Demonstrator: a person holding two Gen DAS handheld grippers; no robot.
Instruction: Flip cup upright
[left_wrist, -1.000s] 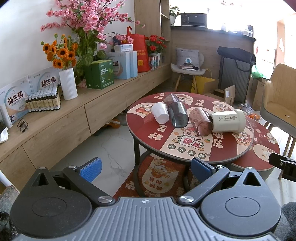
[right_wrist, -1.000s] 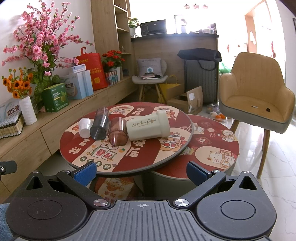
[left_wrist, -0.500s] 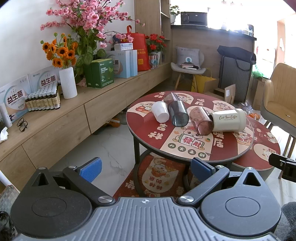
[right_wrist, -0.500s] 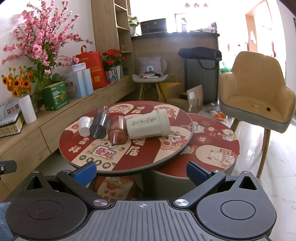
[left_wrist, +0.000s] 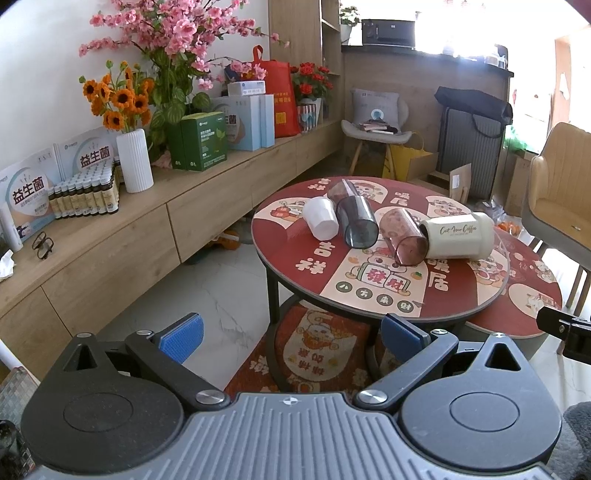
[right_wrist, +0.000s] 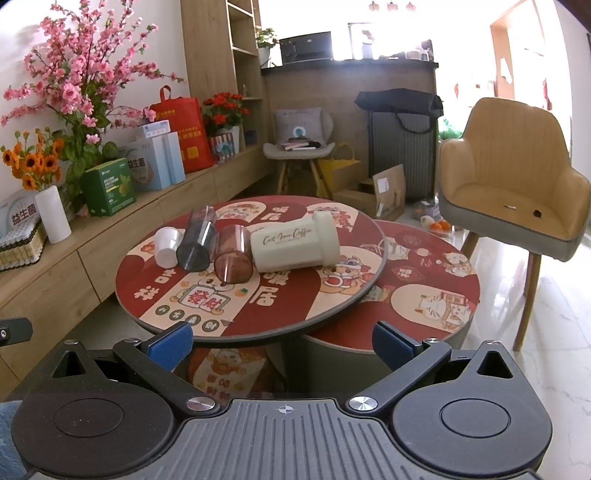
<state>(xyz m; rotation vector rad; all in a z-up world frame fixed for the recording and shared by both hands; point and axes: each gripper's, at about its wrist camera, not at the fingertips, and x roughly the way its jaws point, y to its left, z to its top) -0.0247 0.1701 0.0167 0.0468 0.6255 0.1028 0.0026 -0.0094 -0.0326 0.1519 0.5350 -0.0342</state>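
Nearest, the left tongs (left_wrist: 291, 334) and right tongs (right_wrist: 282, 343) gape wide, gripping nothing, short of the tabletop (right_wrist: 280, 310). Beyond them four cups lie on their sides in a row, each touching the next: a white cup (right_wrist: 167, 246) at 10 o'clock, a grey cup (right_wrist: 195, 245), a pink cup (right_wrist: 232, 260) at centre, and a cream cup (right_wrist: 295, 245) at 2 o'clock. Farther off at 3 o'clock stands a chair (right_wrist: 513, 181); at 9 o'clock, a white vase (left_wrist: 134, 160) on the sideboard.
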